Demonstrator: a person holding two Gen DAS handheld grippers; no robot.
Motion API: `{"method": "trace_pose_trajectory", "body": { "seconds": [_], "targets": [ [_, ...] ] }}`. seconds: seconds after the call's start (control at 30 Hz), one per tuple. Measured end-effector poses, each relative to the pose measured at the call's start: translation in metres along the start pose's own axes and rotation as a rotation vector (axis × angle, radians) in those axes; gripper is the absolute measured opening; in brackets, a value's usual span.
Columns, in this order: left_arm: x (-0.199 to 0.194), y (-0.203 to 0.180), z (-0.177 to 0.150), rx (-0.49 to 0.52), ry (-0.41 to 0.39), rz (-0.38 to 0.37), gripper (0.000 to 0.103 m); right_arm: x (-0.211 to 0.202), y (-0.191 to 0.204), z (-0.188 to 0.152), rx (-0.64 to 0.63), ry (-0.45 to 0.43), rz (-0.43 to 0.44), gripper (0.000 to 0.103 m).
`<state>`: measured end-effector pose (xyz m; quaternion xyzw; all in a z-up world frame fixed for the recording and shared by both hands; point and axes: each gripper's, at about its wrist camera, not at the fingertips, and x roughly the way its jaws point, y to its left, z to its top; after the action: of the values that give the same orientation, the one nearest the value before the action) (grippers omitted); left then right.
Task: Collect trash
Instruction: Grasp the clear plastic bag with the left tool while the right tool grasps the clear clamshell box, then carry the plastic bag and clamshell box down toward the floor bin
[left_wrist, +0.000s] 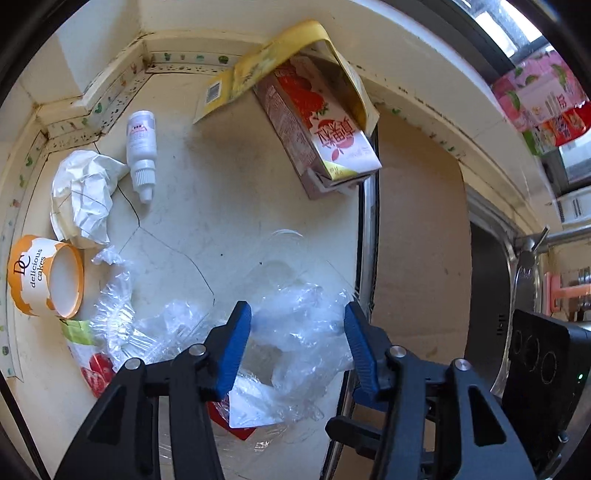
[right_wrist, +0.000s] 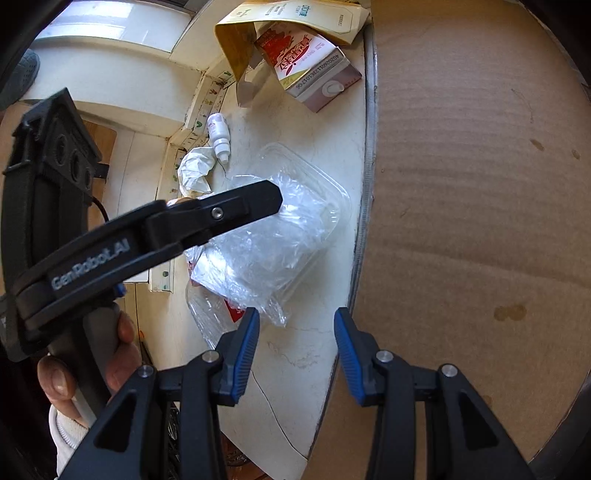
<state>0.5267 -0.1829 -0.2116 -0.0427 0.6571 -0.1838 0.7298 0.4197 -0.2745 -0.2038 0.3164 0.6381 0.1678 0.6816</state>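
While the crumpled clear plastic wrap (left_wrist: 295, 332) lies on the desk (left_wrist: 207, 206) beside the cardboard (right_wrist: 480, 184), the left gripper (left_wrist: 297, 332) straddles it, possibly touching; the right gripper (right_wrist: 297, 347) hangs spread, empty.

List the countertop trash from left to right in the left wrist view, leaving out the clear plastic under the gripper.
Orange cake cup → crumpled white paper → small white dropper bottle → yellow cardboard package → strawberry milk carton.
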Motion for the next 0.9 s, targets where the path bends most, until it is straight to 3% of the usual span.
{"method": "trace_pose_trajectory", "body": {
  "seconds": [0.1,0.17,0.47,0.67,0.7,0.8,0.87,0.9],
  "targets": [
    [-0.005,0.004,-0.004,-0.017,-0.028,-0.026,0.038,0.001,0.0,0.0,0.006,-0.004,0.003,0.042],
    [-0.013,0.008,-0.007,-0.037,-0.063,-0.051,0.024,0.004,-0.001,0.001,0.024,-0.005,0.009,0.042],
    [-0.064,0.021,-0.02,-0.1,-0.209,-0.054,0.022,0.012,0.0,0.012,0.085,-0.041,0.044,0.042],
    [-0.119,0.013,-0.042,-0.074,-0.324,-0.026,0.022,0.024,0.006,0.022,0.104,-0.07,-0.027,0.042],
    [-0.126,0.01,-0.048,-0.067,-0.336,-0.022,0.022,0.027,0.006,0.023,0.111,-0.106,-0.001,0.042],
    [-0.15,0.007,-0.068,-0.049,-0.376,-0.001,0.022,0.034,0.012,0.022,0.096,-0.115,-0.037,0.027],
    [-0.167,0.013,-0.083,-0.057,-0.399,-0.006,0.022,0.041,0.014,0.02,0.09,-0.107,-0.059,0.009],
    [-0.172,0.015,-0.09,-0.065,-0.409,-0.011,0.022,0.041,0.014,0.018,0.094,-0.112,-0.052,0.009]
  ]
}}
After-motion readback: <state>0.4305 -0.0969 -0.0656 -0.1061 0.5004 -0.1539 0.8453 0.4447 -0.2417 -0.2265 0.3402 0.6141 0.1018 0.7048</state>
